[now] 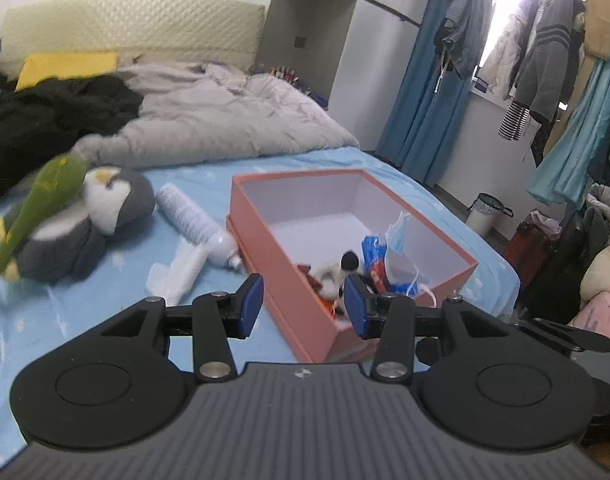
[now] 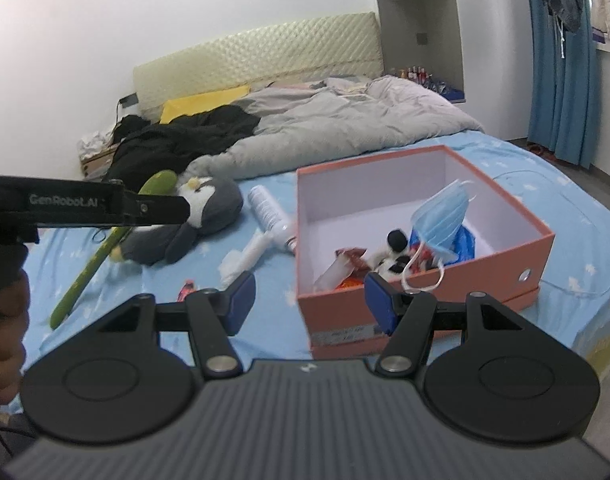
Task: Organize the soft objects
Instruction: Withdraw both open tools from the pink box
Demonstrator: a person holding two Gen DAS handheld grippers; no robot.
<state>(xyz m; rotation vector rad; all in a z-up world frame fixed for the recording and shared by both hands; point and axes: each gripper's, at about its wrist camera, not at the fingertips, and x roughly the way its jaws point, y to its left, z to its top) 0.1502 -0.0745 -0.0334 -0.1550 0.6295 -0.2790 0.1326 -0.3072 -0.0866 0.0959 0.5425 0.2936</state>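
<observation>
Left gripper [image 1: 303,306]: jaws apart, nothing between the pads. Right gripper [image 2: 307,304]: jaws apart, likewise empty. Both point toward the pink box [image 2: 543,240] near the foot edge of the bed [image 2: 577,208]. The penguin plush [image 2: 209,216] lies on the sheet beyond the left gripper, well apart, with a green plush [image 2: 101,256] across it.

1. We see one pink box [image 2: 425,312].
2. We see one penguin toy [image 2: 201,216].
3. We see one long green toy [image 2: 105,252].
4. We see one white bottle [image 2: 269,212].
5. We see one blue mask [image 2: 441,220].
</observation>
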